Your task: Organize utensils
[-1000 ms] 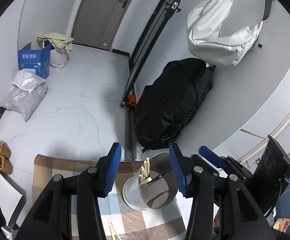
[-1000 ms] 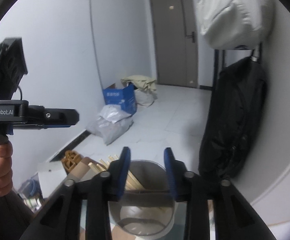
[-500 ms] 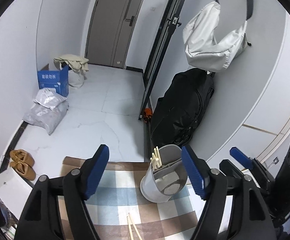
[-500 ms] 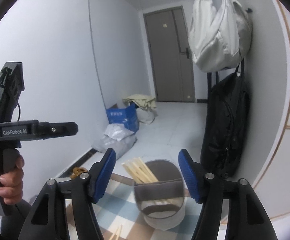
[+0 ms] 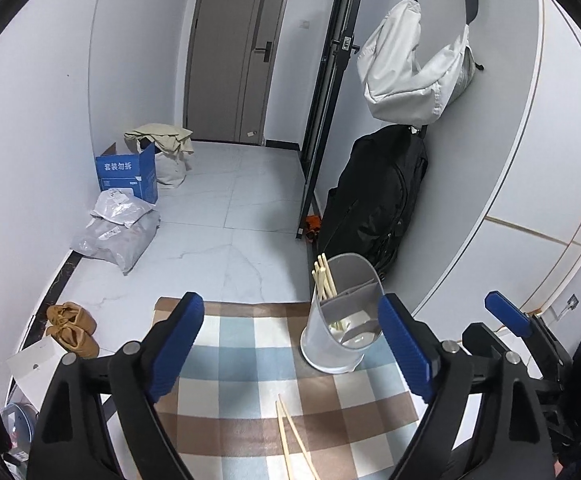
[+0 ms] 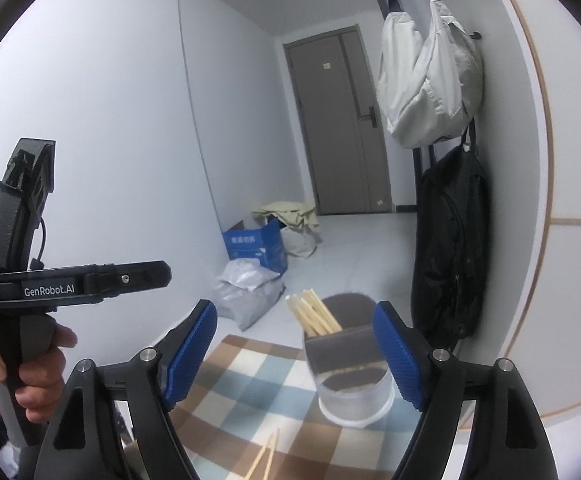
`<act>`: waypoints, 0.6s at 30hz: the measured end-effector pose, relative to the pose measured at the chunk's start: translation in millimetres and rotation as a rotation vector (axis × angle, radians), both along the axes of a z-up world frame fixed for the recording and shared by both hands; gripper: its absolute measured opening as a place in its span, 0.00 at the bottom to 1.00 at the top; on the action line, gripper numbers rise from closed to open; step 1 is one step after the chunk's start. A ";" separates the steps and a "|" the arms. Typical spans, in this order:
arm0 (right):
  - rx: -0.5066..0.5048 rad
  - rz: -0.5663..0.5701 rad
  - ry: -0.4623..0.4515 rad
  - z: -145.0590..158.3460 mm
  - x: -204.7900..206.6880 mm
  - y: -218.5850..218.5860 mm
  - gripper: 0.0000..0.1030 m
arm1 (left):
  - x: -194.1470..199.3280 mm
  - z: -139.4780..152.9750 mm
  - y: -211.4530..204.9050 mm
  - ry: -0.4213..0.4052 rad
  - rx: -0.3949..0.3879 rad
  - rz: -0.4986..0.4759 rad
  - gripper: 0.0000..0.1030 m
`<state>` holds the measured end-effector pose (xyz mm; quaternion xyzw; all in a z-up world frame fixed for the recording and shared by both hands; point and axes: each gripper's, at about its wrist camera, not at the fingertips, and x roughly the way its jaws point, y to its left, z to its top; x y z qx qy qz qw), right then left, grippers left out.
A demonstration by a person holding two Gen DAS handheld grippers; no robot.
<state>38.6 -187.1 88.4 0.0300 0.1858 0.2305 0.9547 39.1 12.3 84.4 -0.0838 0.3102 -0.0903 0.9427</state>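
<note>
I saw that both grippers had drawn back from the grey cylindrical plastic utensil holder (image 5: 340, 320), which a second earlier filled the gap between the blue pads in each wrist view. The holder stood upright near the far right corner of the checked cloth of blue, brown and cream squares (image 5: 250, 400). A bundle of pale wooden chopsticks (image 5: 324, 280) leaned in its left compartment, behind the grey divider, with the tips above the rim.

The left gripper (image 5: 290, 344) had its jaws wide apart and they were opening further; nothing was between the pads, and the holder stood beyond them, close to the right pad in the picture. The right gripper (image 6: 296, 354) was the same: jaws apart and opening, with nothing in the grip. In its view the holder (image 6: 350, 376) appeared behind the right pad, apart from it.

Two loose wooden chopsticks (image 5: 294, 444) lay on the cloth in front of the holder, nearer to me. One second before only their ends showed at the bottom edge; now more of their length was visible.

In the right wrist view a hand (image 6: 18, 372) held the handle of the left gripper at the left side.
</note>
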 end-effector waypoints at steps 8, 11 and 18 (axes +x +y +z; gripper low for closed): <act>0.014 -0.005 0.036 -34.3 -24.7 5.8 0.88 | -17.9 -21.7 -2.4 -0.023 0.052 0.008 0.89; 0.014 -0.008 0.064 -50.9 -30.0 9.2 0.91 | -22.6 -33.7 -2.0 -0.020 0.069 0.010 0.89; 0.002 -0.004 0.118 -83.2 -36.8 16.4 0.93 | -27.4 -61.2 6.2 0.016 0.062 0.026 0.89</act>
